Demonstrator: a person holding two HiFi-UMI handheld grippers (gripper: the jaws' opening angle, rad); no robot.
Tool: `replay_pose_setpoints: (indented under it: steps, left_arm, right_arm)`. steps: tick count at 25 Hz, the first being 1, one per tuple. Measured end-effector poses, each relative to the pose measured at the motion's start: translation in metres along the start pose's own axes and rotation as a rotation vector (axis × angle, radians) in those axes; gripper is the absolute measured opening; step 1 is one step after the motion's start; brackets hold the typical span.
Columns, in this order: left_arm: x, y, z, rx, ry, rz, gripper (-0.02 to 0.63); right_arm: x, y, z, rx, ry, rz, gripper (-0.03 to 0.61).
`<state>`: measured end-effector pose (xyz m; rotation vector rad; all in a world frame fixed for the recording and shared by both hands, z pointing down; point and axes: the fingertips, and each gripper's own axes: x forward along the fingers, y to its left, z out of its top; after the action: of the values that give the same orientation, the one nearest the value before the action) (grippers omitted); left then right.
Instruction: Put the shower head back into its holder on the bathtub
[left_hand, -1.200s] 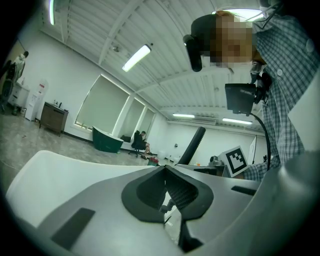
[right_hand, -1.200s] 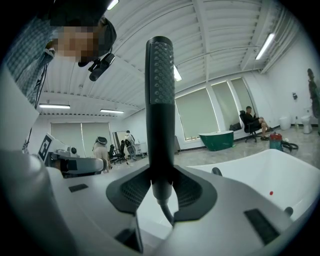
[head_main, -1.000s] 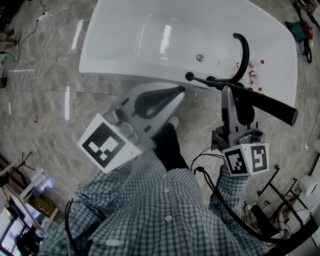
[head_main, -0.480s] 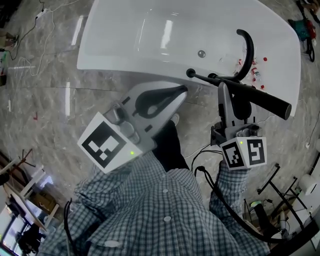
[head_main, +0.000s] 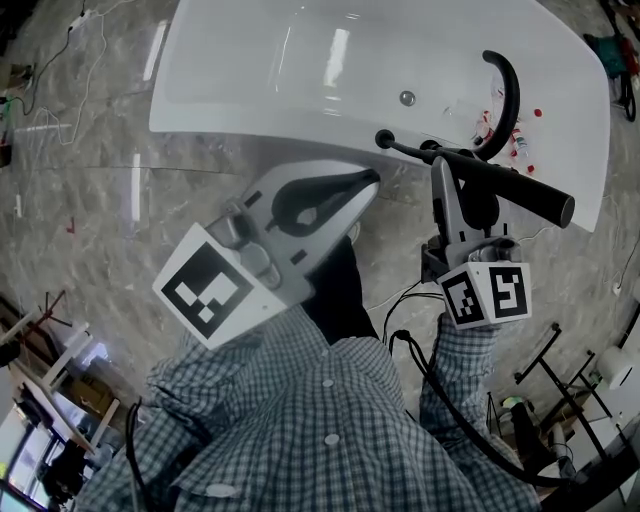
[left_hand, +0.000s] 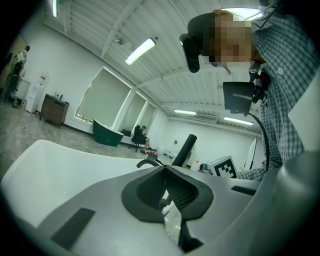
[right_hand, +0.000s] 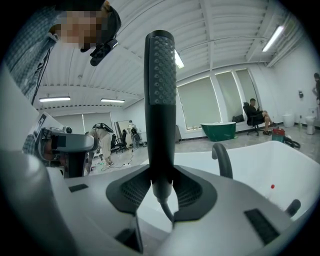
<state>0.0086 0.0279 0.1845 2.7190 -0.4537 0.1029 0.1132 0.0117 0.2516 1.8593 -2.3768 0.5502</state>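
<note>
You are gripping the shower head (right_hand: 160, 75) crosswise in the right gripper (right_hand: 161, 189), with the jaws clamping narrowly on its slim neck just above the hose (right_hand: 168, 212). In the head view the shower head (head_main: 515, 190) is hovering at upper right, over the near rim of the bathtub (head_main: 220, 120) and just beside the curved spout (head_main: 508, 95).

It is looking rigid, smooth and probably light. The long end is sticking out past the grip, so it may swivel, and the hose may tug. The neck seems the surest hold.

The left gripper (head_main: 362, 183) is idling at frame centre, its jaws pressed together on nothing.

Open basin is lying to the upper left. The spout and rim fittings are crowding the right, and I cannot single out the holder among them.
</note>
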Motion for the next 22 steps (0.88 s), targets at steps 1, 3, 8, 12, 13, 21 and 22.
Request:
replay_pose_setpoints:
  steps: [1,3,8,12,13,21,22]
  left_arm:
    - [0.001,0.001,-0.002,-0.002,0.001,0.001,0.009]
    - [0.001,0.001,-0.005,-0.009,0.005,0.001,0.011]
    - [0.001,0.004,-0.01,-0.029,0.018,0.003,0.009]
    - [0.003,0.008,-0.016,-0.037,0.027,0.006,0.009]
    - [0.003,0.01,-0.017,-0.038,0.027,0.006,0.011]
    - [0.011,0.022,-0.025,-0.052,0.038,-0.002,0.009]
    - [0.012,0.024,-0.026,-0.054,0.039,-0.003,0.009]
  right_arm:
    - [0.001,-0.001,-0.003,-0.001,0.005,0.0,0.137]
    - [0.004,-0.003,-0.009,-0.004,0.016,-0.001,0.137]
    - [0.012,-0.006,-0.017,-0.011,0.034,0.0,0.137]
    - [0.019,-0.009,-0.026,-0.019,0.047,0.001,0.137]
    - [0.021,-0.01,-0.029,-0.024,0.053,0.0,0.137]
    - [0.037,-0.02,-0.052,-0.025,0.094,-0.008,0.137]
    - [0.039,-0.021,-0.055,-0.02,0.096,-0.009,0.137]
